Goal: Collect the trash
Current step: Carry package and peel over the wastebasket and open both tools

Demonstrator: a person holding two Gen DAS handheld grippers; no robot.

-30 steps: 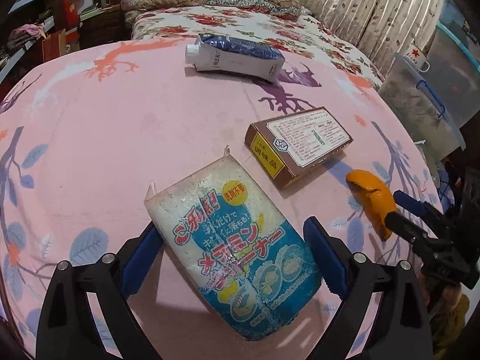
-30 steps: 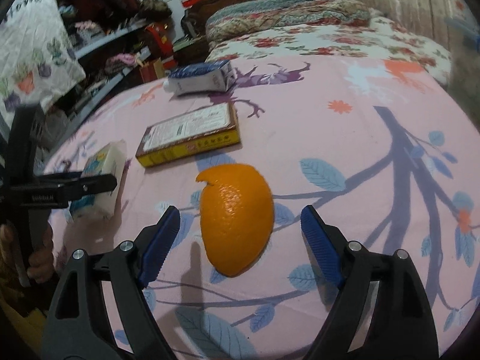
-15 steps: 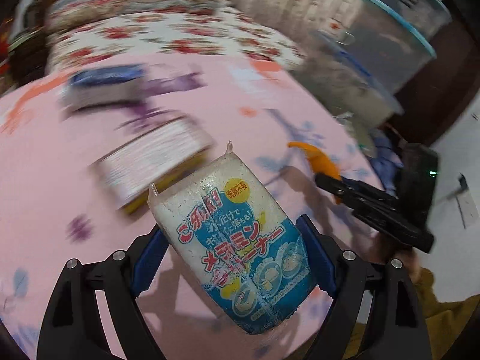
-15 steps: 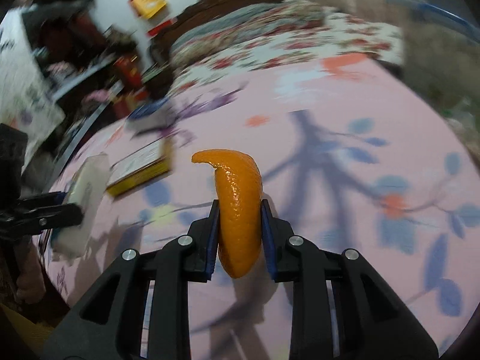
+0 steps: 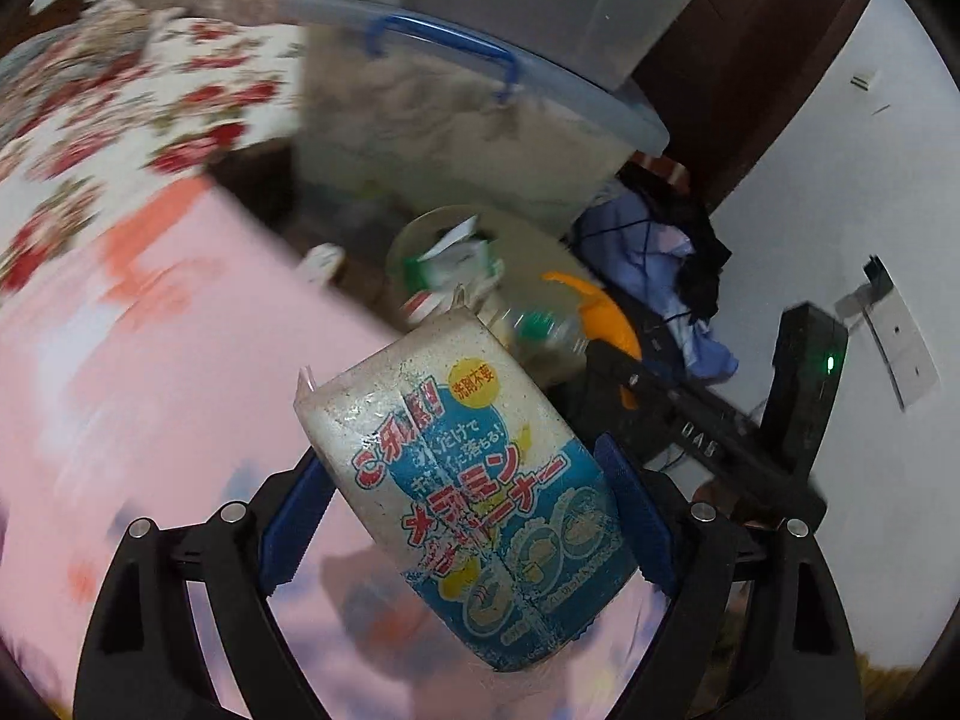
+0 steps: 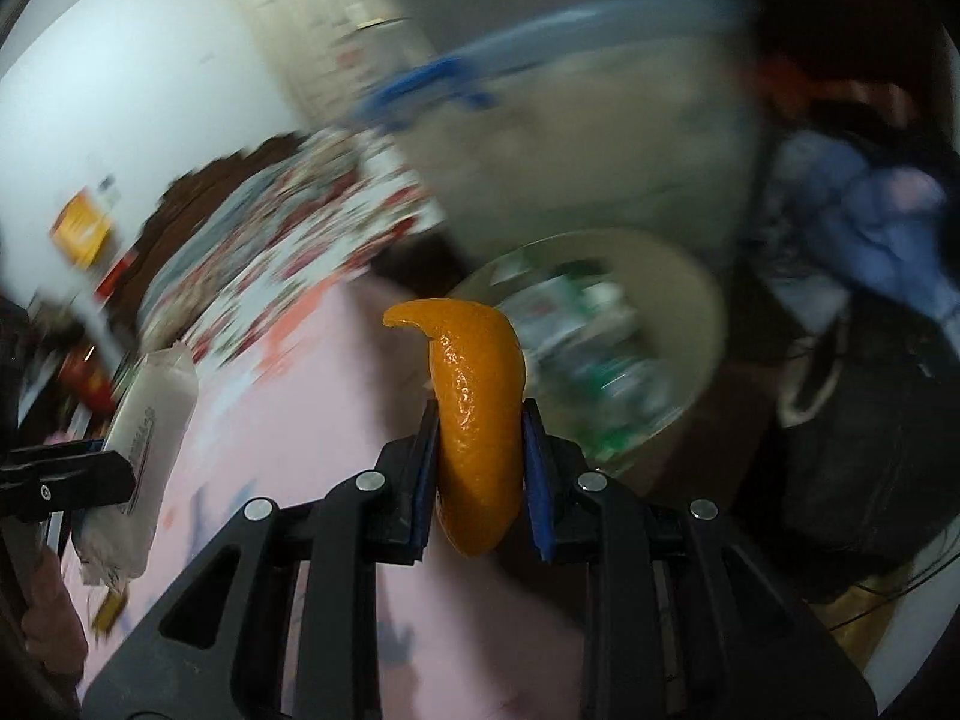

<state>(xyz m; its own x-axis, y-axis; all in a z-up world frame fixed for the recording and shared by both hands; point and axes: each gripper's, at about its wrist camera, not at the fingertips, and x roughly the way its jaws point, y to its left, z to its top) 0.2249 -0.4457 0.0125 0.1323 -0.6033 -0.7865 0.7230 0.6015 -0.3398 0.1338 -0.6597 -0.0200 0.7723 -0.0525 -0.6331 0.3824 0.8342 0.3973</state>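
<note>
My left gripper (image 5: pixel 462 516) is shut on a white and blue sponge packet (image 5: pixel 474 492) and holds it in the air past the pink table's edge. My right gripper (image 6: pixel 480 462) is shut on an orange peel (image 6: pixel 477 414), also lifted. A round beige trash bin (image 6: pixel 690 324) with cartons and a bottle inside stands on the floor just beyond both grippers; it also shows in the left wrist view (image 5: pixel 540 252). The right gripper with the peel (image 5: pixel 606 318) shows in the left view, over the bin. The packet (image 6: pixel 144 420) shows at the left of the right view.
The pink tablecloth (image 5: pixel 150 372) fills the left. Clear storage boxes with blue lids (image 5: pixel 480 90) are stacked behind the bin. A pile of clothes (image 5: pixel 660 252) and a dark bag (image 6: pixel 858 450) lie to the bin's right. A floral bed (image 5: pixel 120 90) is at the back left.
Both grippers closed on their items, lifted them off the table and swung right, so the views now face the bin beside the table.
</note>
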